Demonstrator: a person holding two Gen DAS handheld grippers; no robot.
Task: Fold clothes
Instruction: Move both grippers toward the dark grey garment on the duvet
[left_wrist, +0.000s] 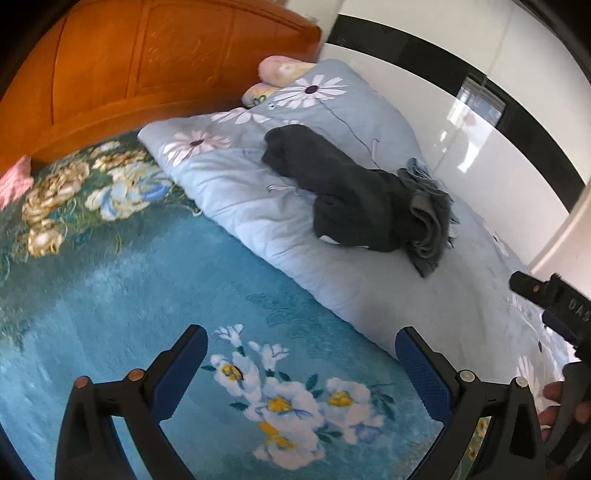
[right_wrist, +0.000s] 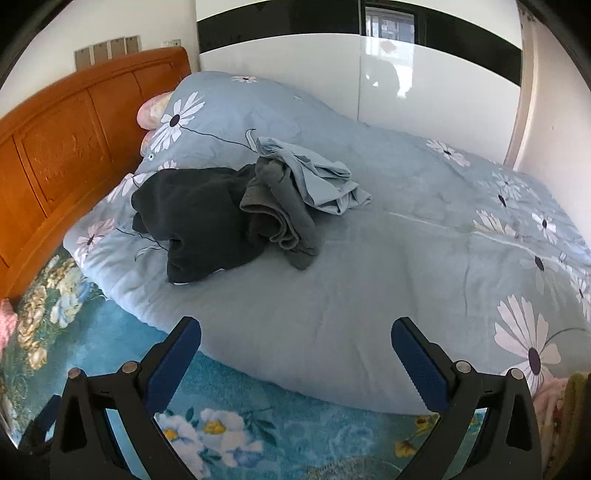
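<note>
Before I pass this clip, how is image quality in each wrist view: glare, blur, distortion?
Left wrist view: strong fisheye bending, dark corners, the teal bedspread smeared at left, glare on the glossy white wardrobe. Right wrist view: sharper, the clothes pile evenly daylit, reflections on the wardrobe, the same curved edges.

Only lettering: pale embossed characters on black body of right gripper (left_wrist: 554, 299), at right edge of left wrist view. Seen upside down, partly cut off; looks like "OAS", uncertain. Nothing else legible.
</note>
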